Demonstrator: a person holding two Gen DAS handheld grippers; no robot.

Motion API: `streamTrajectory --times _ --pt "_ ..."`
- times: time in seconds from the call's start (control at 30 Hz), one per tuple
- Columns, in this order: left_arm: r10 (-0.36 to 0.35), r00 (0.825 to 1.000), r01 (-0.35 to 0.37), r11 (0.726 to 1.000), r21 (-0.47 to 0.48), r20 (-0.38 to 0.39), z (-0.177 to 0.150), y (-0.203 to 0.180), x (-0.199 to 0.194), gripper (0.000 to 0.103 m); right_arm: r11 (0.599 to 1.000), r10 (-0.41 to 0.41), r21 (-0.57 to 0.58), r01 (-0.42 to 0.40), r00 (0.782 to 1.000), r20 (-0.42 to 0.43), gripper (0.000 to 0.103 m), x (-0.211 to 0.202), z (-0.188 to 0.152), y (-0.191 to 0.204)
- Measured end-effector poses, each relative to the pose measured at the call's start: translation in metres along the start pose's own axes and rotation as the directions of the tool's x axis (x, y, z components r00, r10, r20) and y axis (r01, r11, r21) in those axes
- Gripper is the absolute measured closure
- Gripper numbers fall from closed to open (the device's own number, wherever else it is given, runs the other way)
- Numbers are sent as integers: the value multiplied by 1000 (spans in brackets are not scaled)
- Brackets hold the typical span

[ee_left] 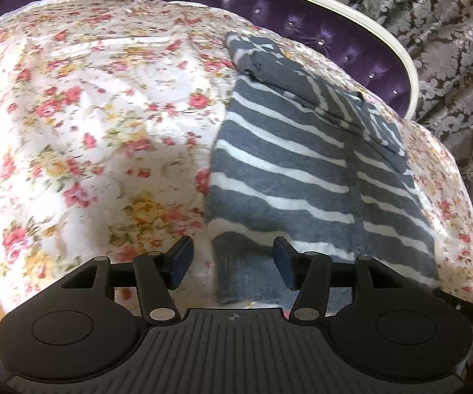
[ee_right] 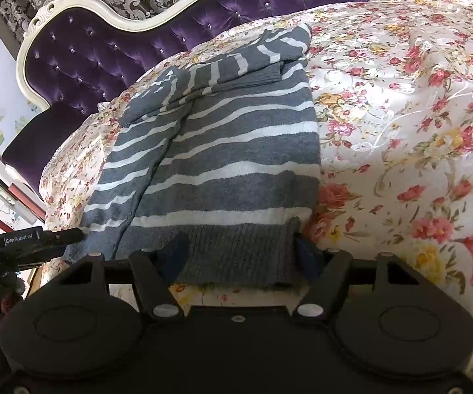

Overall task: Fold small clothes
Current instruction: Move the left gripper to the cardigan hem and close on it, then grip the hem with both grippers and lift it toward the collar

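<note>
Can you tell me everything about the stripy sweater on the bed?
The striped sweater is grey knit with white bands and a plain ribbed hem. It lies flat on the floral bedspread, sides folded in, one sleeve across the top. The right gripper straddles its hem; the left gripper sits open at the hem's other corner.

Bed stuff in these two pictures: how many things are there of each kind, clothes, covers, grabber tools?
Striped grey and white sweater: 1
Floral bedspread: 1
Purple tufted headboard: 1
Handheld grippers: 2, the left gripper and the right gripper, both at the sweater's ribbed hem
Total: 5
</note>
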State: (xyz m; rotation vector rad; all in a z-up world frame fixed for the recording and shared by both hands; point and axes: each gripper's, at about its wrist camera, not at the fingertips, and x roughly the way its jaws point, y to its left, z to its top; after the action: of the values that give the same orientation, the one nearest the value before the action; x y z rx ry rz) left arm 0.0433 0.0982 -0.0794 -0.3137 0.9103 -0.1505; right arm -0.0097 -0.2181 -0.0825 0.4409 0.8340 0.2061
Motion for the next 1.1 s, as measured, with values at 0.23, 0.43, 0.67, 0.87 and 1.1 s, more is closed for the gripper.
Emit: streamTrajectory --times 0.23,0.43,0.67,0.87,1.1 --pt "-80 996 81 996 37 -28 9 -23 14 51 1000 -1 -11 0 1000 -17 32 3 1 0" --pt "-86 996 87 996 27 -28 4 -21 11 52 1000 0 -4 0 1000 -24 32 2 2 0" --pt "-41 999 41 999 -1 26 -4 -7 -2 91 999 4 34 -4 1000 -11 76 0 2 -9" --pt "-56 996 58 998 -22 73 -5 -2 -10 92 995 47 82 -48 999 17 81 -9 6 -16" --pt "-59 994 61 998 -25 93 -5 -3 -15 92 994 79 76 -84 995 60 83 -18 11 -15"
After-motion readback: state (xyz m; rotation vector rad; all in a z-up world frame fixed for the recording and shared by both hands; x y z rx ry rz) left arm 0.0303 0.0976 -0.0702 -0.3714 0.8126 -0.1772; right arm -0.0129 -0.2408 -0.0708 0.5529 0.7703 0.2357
